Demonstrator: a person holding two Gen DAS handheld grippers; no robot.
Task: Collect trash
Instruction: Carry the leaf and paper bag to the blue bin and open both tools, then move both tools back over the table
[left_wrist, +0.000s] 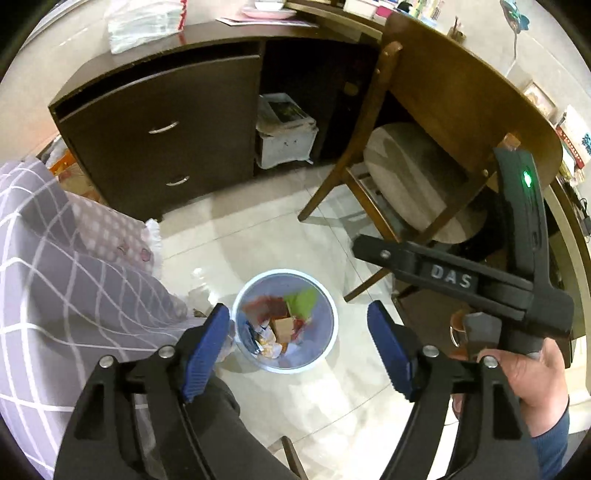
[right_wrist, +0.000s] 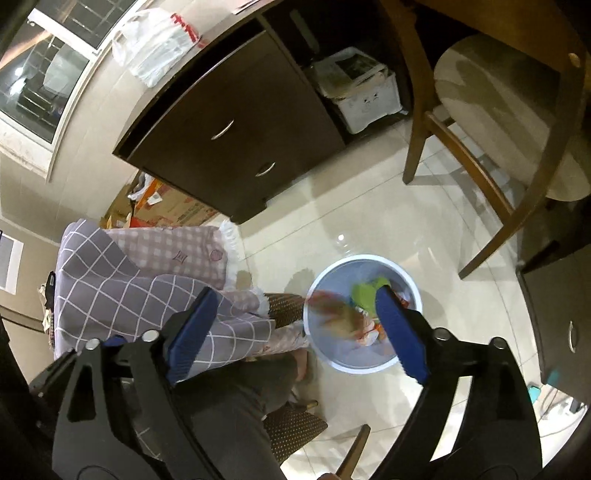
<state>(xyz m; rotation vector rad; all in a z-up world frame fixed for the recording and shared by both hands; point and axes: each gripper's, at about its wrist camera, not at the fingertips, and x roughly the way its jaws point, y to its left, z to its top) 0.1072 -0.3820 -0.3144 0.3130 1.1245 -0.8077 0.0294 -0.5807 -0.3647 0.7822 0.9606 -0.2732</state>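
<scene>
1. Trash bin (left_wrist: 286, 320), a pale round pail, stands on the glossy tile floor (left_wrist: 258, 236) directly ahead of the left tool (left_wrist: 299, 334), framed in the gap between its two blue pads.
2. Inside the bin lies mixed trash (left_wrist: 284, 325): a green scrap, a brown cardboard piece, red and white wrappers.
3. The left tool is spread wide with nothing between its pads; it hangs above the bin without touching it.
4. In the left wrist view the right tool (left_wrist: 373, 249) shows to the right of the left tool and farther forward, held in the right hand (left_wrist: 524, 373); its black body bears the letters DAS and a green light, but its pads are not visible there.
5. From its own camera the right tool (right_wrist: 295, 330) is also spread wide and grips nothing.
6. In that view the bin (right_wrist: 364, 314) sits ahead and toward the right pad, which overlaps its rim; a blurred red-orange streak (right_wrist: 332, 304) lies across the bin's mouth, too smeared to identify.
7. Left of both tools, a grey checked blanket (left_wrist: 66, 266) and a pink checked pillow (left_wrist: 110, 236) lie on a bed.
8. Farther ahead stands a dark cabinet (left_wrist: 162, 136) with two drawer handles, and to the right a wooden chair (left_wrist: 417, 177) with a pale cushion.
</scene>
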